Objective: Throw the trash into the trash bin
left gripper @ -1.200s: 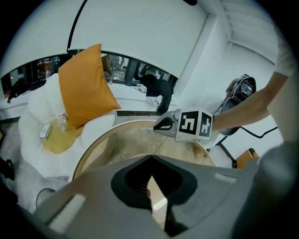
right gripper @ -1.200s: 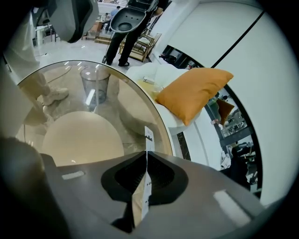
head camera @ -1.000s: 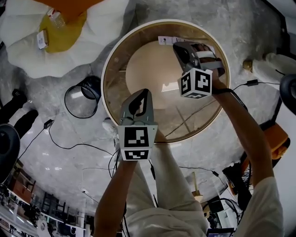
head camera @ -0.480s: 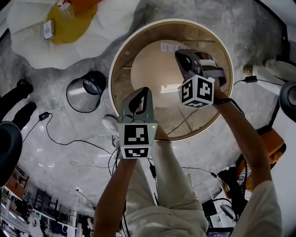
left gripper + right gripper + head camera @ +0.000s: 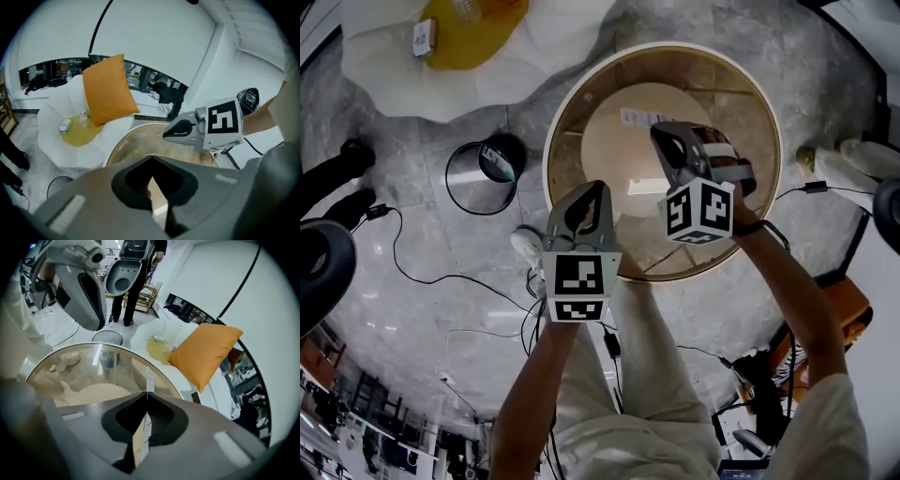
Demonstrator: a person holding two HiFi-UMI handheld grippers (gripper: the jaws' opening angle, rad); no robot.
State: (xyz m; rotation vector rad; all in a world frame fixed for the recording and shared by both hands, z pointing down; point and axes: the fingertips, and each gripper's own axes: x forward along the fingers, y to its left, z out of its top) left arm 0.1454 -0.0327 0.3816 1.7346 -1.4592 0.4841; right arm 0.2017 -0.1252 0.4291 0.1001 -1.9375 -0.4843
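Note:
My right gripper hangs over the round glass table, shut on a thin white paper slip. In the right gripper view the slip sticks up edge-on from the closed jaws. My left gripper is over the table's near-left rim, with its jaws together on a small tan-and-white scrap. The trash bin, a round dark wire basket, stands on the floor left of the table, apart from both grippers. It also shows as a bin past the table's far edge.
A white lounge seat with a yellow cushion and an orange pillow lies beyond the bin. Cables trail over the marble floor. A person's legs stand behind the bin. Dark gear sits at left.
The head view has swung, so the table and bin sit further right and lower. My right gripper has drawn the slip back from the far rim toward the table's middle; the left gripper stays put.

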